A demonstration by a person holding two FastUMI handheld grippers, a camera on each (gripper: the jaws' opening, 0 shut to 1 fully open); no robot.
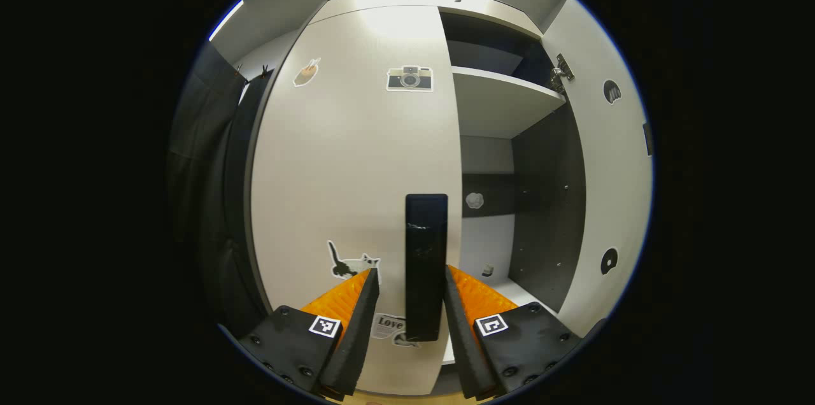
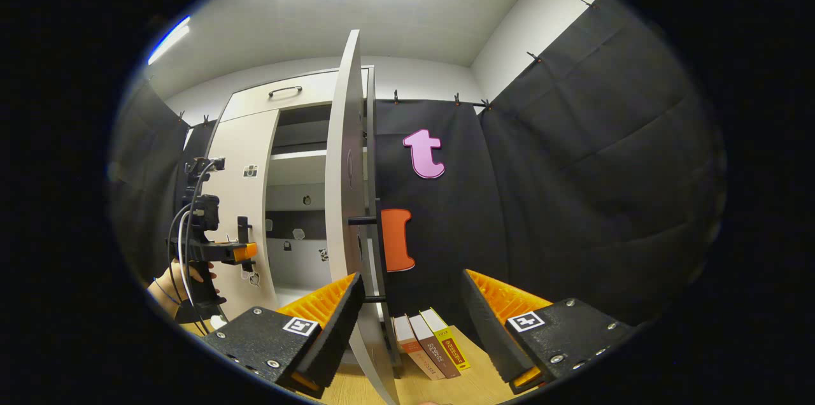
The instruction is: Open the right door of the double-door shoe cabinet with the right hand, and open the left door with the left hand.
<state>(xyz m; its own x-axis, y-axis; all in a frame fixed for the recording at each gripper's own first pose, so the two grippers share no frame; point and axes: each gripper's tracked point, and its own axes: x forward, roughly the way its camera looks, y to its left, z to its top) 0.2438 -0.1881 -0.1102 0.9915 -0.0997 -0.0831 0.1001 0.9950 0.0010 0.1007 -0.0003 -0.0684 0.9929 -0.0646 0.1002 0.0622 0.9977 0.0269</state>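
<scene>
Right door (image 2: pixel 347 201) stands swung wide, right gripper (image 2: pixel 414 303) spread and empty at its six o'clock; left gripper (image 1: pixel 411 290) straddles the left door (image 1: pixel 356 169) handle (image 1: pixel 426 265), jaws unclosed, apparently needing clamp and pull.

The word "Love" can be read on a sticker (image 1: pixel 388 324) stuck low on the closed left door (image 1: pixel 344 156). It is seen between the fingers of the left gripper (image 1: pixel 411 274), just beside the foot of the black handle (image 1: pixel 425 265). A square black-and-white coded marker (image 1: pixel 325 326) is carried behind each finger and bears no letters. The same kind of marker (image 2: pixel 526 321) is carried on the right gripper (image 2: pixel 414 283). Print is seen on the spines of three books (image 2: pixel 432 344) between its fingers, too small to be read.
</scene>
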